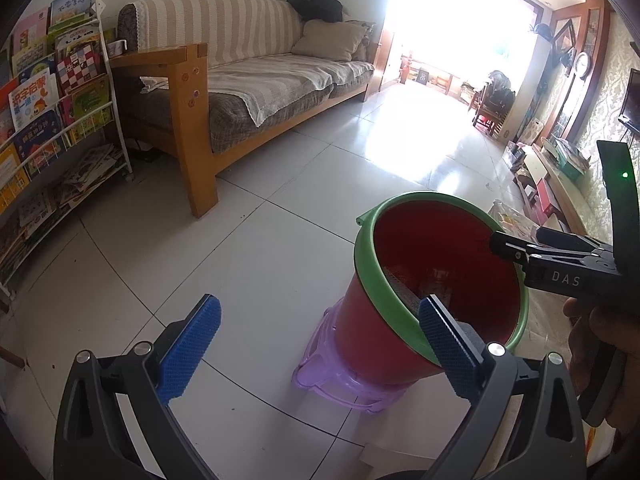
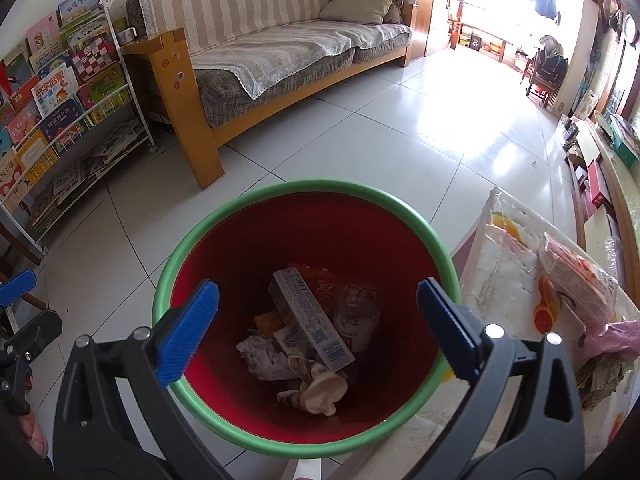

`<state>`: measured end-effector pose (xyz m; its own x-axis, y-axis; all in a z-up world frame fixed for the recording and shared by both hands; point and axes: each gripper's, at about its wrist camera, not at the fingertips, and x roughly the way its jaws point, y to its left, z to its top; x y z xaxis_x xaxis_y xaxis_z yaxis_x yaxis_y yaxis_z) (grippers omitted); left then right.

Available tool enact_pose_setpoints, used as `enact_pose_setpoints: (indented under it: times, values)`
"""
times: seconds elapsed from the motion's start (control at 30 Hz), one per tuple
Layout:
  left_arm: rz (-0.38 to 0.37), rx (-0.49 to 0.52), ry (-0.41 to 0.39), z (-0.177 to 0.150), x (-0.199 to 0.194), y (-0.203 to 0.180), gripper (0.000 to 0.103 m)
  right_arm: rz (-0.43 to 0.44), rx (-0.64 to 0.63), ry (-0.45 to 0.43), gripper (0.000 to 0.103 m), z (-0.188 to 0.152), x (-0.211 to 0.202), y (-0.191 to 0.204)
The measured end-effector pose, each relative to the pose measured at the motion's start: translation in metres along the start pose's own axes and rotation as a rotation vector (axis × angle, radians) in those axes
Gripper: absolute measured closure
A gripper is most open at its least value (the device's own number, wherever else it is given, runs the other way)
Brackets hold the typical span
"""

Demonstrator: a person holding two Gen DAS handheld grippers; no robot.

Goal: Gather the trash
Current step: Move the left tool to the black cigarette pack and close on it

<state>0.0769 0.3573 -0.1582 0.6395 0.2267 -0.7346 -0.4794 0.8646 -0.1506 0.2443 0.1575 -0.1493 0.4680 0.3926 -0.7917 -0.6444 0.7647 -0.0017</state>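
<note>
Red bin (image 2: 320,232) sits directly beneath the right gripper (image 2: 318,330), whose jaws gape empty; remaining wrappers (image 2: 576,284) lie to its right (left gripper (image 1: 320,334) also wide, empty).

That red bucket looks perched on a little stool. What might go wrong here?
1. The red bin stands on a small purple stool; a bump from the open right gripper above it might tip it.
2. Remaining wrappers lie near the table's edge and may slide off when grabbed.
</note>
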Motion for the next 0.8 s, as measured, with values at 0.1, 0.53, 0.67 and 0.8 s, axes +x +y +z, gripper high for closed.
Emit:
enact_pose_setpoints:
  times: [0.1,0.53,0.67,0.8]
  values:
    - [-0.009,0.020,0.000,0.000,-0.004,-0.014,0.008,-0.012,0.018,-0.012,0.005,-0.002,-0.014,-0.011]
    - [-0.170,0.179,0.000,-0.006,-0.016,-0.149,0.008,-0.118,0.177,-0.060,0.005,-0.088,-0.110,-0.125]
    - [-0.209,0.272,-0.007,-0.013,-0.022,-0.204,0.008,-0.170,0.229,-0.066,0.005,-0.120,-0.138,-0.168]
    - [-0.259,0.342,0.005,-0.021,-0.025,-0.252,0.008,-0.226,0.272,-0.079,0.005,-0.148,-0.163,-0.209]
